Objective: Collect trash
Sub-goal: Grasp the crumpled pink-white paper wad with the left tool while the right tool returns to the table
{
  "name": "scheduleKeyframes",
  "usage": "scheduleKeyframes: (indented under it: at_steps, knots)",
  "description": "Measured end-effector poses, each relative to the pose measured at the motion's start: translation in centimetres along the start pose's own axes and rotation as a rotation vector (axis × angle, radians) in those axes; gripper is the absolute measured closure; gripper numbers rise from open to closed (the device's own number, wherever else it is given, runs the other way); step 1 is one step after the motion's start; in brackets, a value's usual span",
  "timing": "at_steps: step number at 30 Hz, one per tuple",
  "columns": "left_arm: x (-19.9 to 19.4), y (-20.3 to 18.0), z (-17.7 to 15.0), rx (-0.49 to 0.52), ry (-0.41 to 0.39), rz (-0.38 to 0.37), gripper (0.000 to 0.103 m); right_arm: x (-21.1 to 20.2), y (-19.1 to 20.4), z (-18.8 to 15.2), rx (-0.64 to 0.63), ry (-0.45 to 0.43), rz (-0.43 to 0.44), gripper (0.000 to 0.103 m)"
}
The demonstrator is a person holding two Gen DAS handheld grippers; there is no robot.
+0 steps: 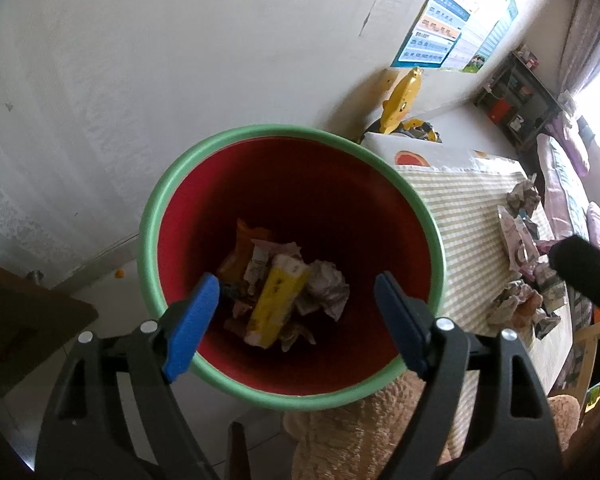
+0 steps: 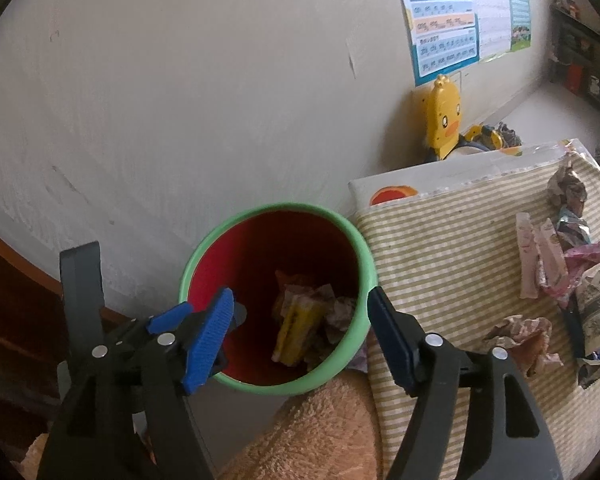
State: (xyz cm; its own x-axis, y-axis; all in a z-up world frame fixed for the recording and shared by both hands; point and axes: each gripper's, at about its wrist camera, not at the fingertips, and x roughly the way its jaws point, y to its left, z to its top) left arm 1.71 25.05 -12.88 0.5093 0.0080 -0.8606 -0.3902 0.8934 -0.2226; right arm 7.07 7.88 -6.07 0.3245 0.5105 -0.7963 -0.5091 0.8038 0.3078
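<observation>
While over the bin [image 1: 290,134], left gripper [image 1: 296,322] wide open, nothing between blue pads [image 1: 192,330]. Right gripper [image 2: 300,336] open too, empty, straddling the near side of the green rim. Already in the red bin: yellow box [image 1: 278,304], crumpled paper [image 1: 328,288], orange wrapper [image 1: 244,240]. Still on the striped cloth [image 2: 440,248], right of the bin: pink wrappers [image 2: 540,256], more paper wads [image 2: 520,332], foil packets [image 2: 596,316]. Yellow duck toy [image 2: 444,116] by the wall, behind the cloth.
</observation>
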Motion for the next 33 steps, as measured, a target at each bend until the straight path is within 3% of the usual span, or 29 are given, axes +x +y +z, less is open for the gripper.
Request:
scheduleKeyframes:
  at_steps: [11, 18, 27, 33]
  knots:
    - [-0.6, -4.2, -0.5, 0.072, -0.002, -0.019, 0.025, -4.5, -5.2, -1.3, 0.08, -0.071, -0.073, 0.034]
    - [-0.6, -8.5, -1.6, 0.146, 0.016, -0.051, 0.025, -8.0, -11.0, -5.4, 0.133, -0.087, -0.195, 0.031]
    - [0.6, -17.9, -4.3, 0.327, 0.063, -0.144, 0.025, -11.7, -19.1, -13.3, 0.264, -0.052, -0.387, 0.031]
    - [3.7, -24.4, -5.4, 0.428, 0.116, -0.179, 0.025, -13.3, -23.3, -15.8, 0.427, -0.067, -0.375, 0.031]
